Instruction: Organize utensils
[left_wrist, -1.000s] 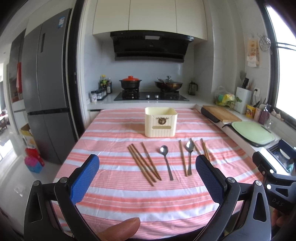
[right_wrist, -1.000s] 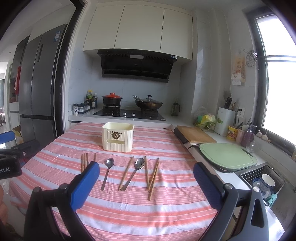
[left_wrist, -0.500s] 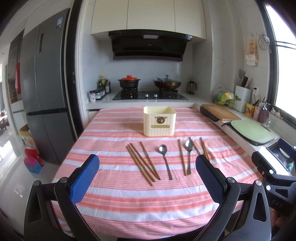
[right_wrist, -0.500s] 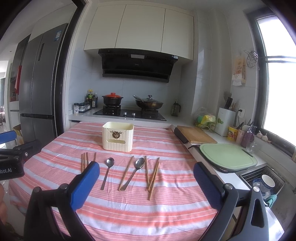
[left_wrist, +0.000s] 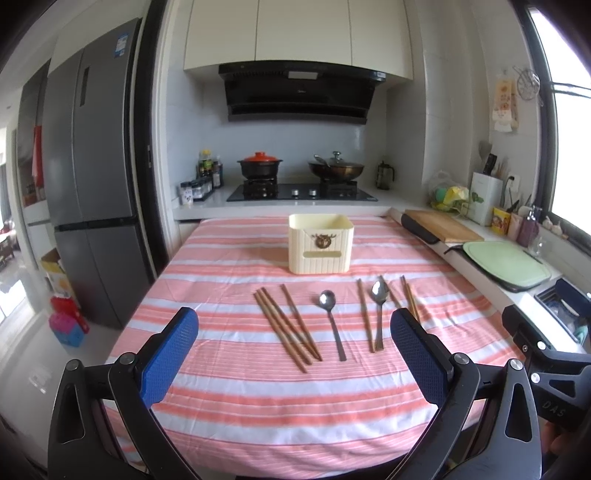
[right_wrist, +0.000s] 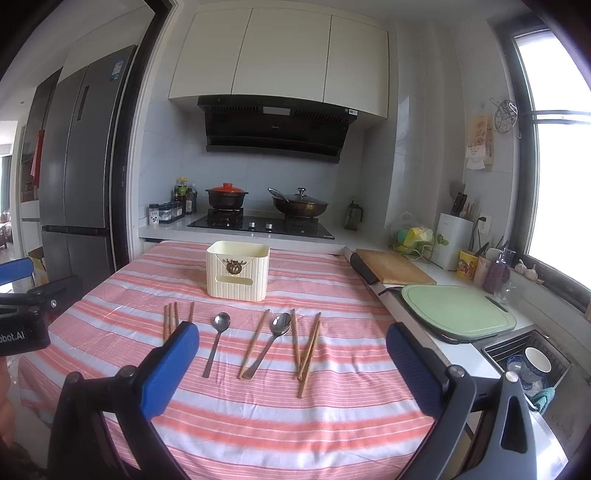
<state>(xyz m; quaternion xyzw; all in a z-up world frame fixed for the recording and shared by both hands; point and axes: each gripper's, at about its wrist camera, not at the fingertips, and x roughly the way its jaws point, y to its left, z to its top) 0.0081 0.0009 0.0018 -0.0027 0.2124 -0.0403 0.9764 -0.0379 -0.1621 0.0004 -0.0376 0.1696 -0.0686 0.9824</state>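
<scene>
Your left gripper (left_wrist: 293, 354) and right gripper (right_wrist: 291, 360) gape wide, empty. Chopsticks (left_wrist: 286, 325) at twelve o'clock: light, stiff, probably slippery; pinch mid-length.

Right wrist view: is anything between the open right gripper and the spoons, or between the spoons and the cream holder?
Nothing visible. The right gripper is open above the tablecloth; both spoons lie flat among loose chopsticks. The cream utensil holder stands behind them, top open.

utensils (left_wrist: 332, 321) lie before holder (left_wrist: 320, 243) on table (left_wrist: 229, 398).
</scene>
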